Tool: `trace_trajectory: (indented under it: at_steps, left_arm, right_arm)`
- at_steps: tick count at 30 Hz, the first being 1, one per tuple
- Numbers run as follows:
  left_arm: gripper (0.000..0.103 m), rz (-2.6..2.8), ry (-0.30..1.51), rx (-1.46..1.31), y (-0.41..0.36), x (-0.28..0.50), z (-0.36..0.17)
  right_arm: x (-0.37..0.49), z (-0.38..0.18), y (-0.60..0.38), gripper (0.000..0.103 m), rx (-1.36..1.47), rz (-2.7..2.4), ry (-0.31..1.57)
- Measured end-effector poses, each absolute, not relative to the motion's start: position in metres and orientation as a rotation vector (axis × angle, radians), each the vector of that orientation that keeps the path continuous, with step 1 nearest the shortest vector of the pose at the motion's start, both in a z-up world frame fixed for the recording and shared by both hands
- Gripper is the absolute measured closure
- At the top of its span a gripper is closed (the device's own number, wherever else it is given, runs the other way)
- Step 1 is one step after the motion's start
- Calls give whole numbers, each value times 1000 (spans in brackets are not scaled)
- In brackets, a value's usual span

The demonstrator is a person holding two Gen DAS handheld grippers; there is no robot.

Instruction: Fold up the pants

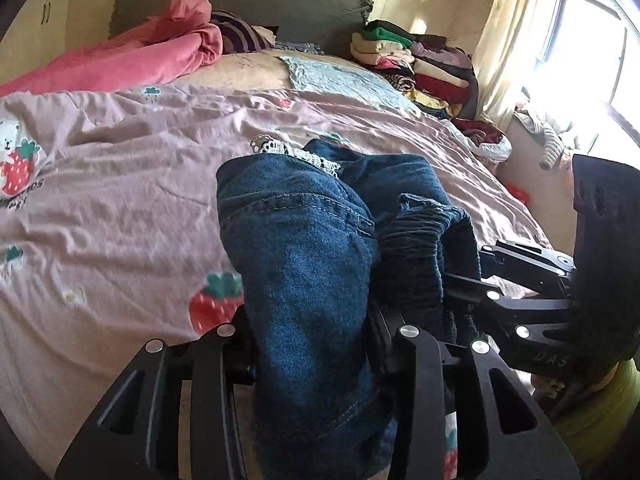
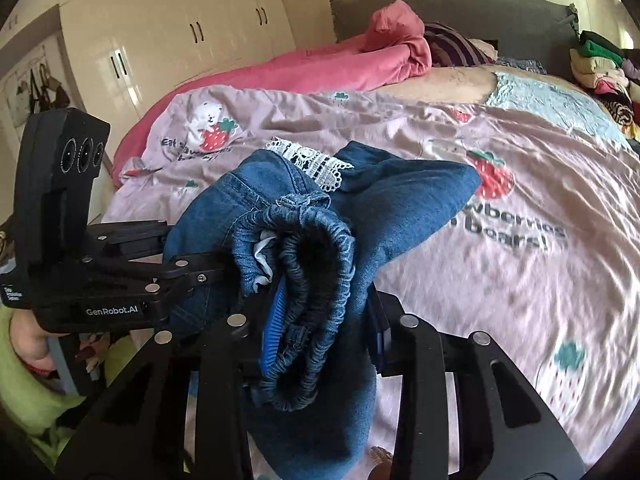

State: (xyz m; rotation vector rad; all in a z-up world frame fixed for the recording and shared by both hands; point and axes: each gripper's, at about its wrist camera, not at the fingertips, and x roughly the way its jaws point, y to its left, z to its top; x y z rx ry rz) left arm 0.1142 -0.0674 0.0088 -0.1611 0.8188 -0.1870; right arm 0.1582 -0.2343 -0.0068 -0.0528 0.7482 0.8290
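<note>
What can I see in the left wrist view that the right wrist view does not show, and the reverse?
Only the left wrist view shows the bright window with its curtain.

Only the right wrist view shows the cream wardrobe and the bags hanging beside it.

Both show the blue jeans clamped by the left gripper and the right gripper, the strawberry bedsheet, the pink blanket and the pile of folded clothes.

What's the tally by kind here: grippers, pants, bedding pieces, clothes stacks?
Grippers: 2, left gripper and right gripper, both clamped on the denim.
Pants: 1, blue jeans.
Bedding pieces: 2, strawberry-print cover and pink blanket.
Clothes stacks: 1, folded pile.
Total: 6
</note>
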Motion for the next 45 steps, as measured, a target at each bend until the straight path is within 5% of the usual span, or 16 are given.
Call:
trace_trajectory:
  at_steps: [18, 31, 45]
  left_arm:
    - [65, -151, 823, -149, -56, 152, 0]
    - [50, -139, 860, -153, -52, 159, -18]
    - [42, -118, 892, -145, -50, 162, -34]
  right_arm:
    - [193, -16, -216, 75, -63, 801, 775]
    - [201, -29, -221, 67, -52, 735, 826]
    - [210, -47, -231, 36, -69, 631, 899]
